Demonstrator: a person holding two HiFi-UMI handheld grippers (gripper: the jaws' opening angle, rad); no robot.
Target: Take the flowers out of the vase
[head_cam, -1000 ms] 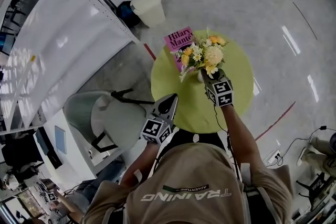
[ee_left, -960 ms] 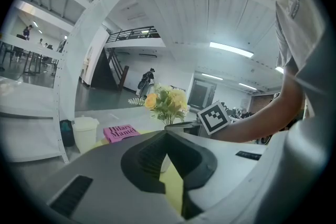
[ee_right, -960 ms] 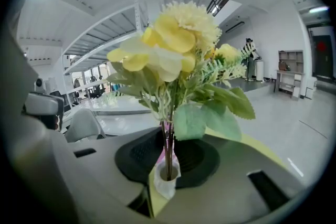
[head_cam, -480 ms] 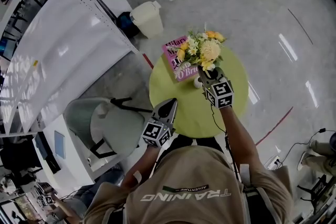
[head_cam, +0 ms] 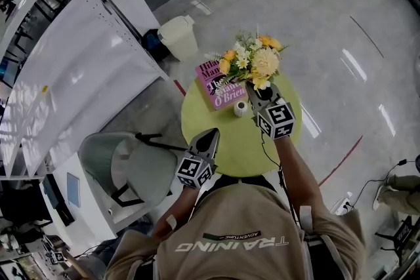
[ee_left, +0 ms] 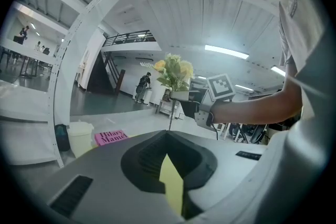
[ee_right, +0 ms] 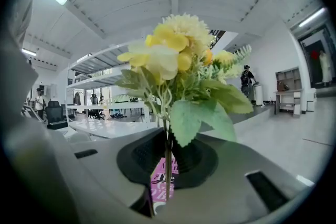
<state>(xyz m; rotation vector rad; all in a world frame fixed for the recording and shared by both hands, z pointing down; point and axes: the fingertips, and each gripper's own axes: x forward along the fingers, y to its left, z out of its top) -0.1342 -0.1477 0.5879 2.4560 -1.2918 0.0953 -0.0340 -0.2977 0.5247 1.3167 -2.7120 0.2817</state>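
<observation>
One bouquet (ee_right: 173,60) (aloft) between right tongs (ee_right: 167,162)

Vase (head_cam: 241,108) on table (head_cam: 223,147), book (head_cam: 216,88) just behind-left; flowers (head_cam: 252,63) above vase, seemingly clear of it

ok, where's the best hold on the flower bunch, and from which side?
On the bare stems below the leaves, coming in level from the person's side. The flowers stand upright and are wide and soft on top, while the stems are thin and bundled, so jaws can close across them. The right gripper, its jaws having just closed further, already pinches them there.
</observation>
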